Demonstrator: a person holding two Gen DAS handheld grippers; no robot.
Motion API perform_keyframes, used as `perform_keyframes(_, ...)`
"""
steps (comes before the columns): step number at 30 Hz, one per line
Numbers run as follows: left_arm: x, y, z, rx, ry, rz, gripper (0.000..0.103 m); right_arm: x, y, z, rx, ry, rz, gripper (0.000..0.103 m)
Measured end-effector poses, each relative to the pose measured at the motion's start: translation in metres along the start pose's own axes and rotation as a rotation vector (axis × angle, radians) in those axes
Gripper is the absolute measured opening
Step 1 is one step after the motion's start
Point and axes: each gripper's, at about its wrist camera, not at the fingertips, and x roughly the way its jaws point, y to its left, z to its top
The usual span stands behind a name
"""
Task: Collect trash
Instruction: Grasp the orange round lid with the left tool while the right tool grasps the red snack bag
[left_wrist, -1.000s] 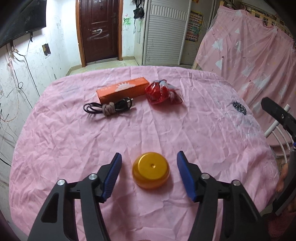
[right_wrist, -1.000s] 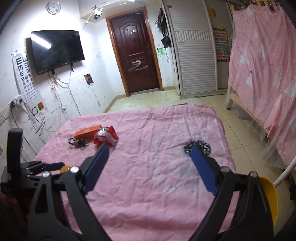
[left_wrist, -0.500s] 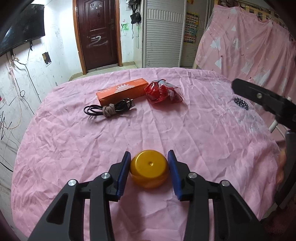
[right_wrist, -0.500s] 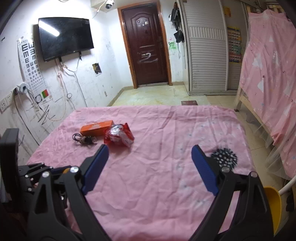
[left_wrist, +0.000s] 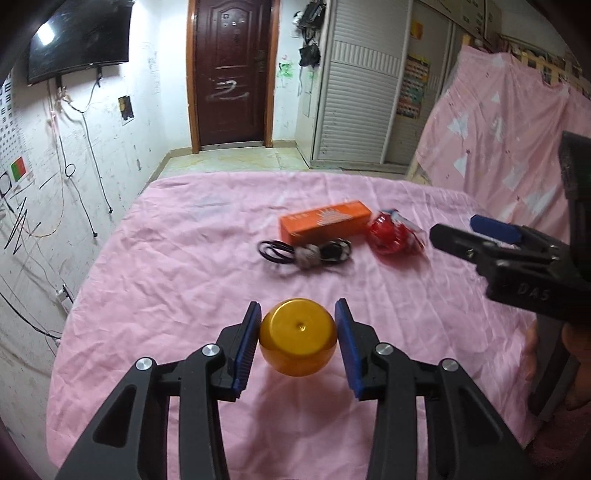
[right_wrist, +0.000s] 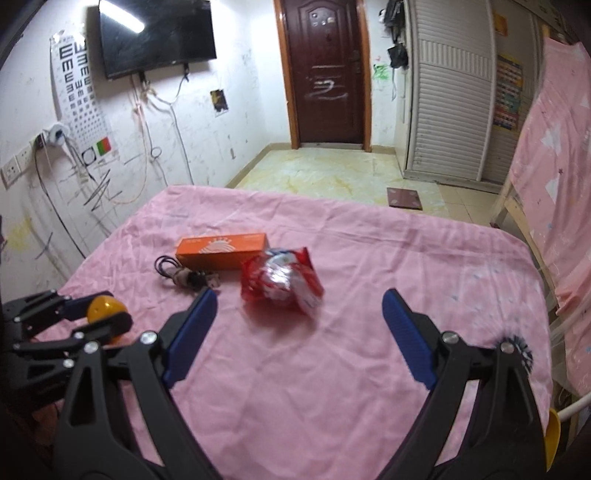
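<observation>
My left gripper (left_wrist: 298, 338) is shut on a round orange-yellow container (left_wrist: 297, 336) and holds it lifted above the pink tablecloth (left_wrist: 177, 266). The container also shows in the right wrist view (right_wrist: 104, 307). My right gripper (right_wrist: 299, 332) is open and empty, above the cloth and just short of a red crumpled snack wrapper (right_wrist: 280, 282), which also shows in the left wrist view (left_wrist: 393, 236). The right gripper's body shows at the right of the left wrist view (left_wrist: 517, 258).
An orange box (right_wrist: 221, 250) and a coiled black cable (right_wrist: 184, 275) lie left of the wrapper. A black spiky item (right_wrist: 521, 347) lies near the cloth's right edge. A pink-draped bed frame (right_wrist: 554, 184) stands to the right.
My left gripper closed on the orange-yellow container and lifted it off the cloth. My right gripper moved forward toward the red wrapper, still open.
</observation>
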Motion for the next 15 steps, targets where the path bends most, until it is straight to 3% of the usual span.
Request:
perform_keyframes(12,0.008,0.026,0.008,-0.051,0.003,-0.004,0.034,0.044,0.022,0.015,-0.048,0.086,-0.012,0.087)
perform_keyframes(15,0.011,0.029,0.009,-0.056,0.006,-0.007,0.034,0.051,0.023,0.015,-0.049,0.103,-0.02,0.073)
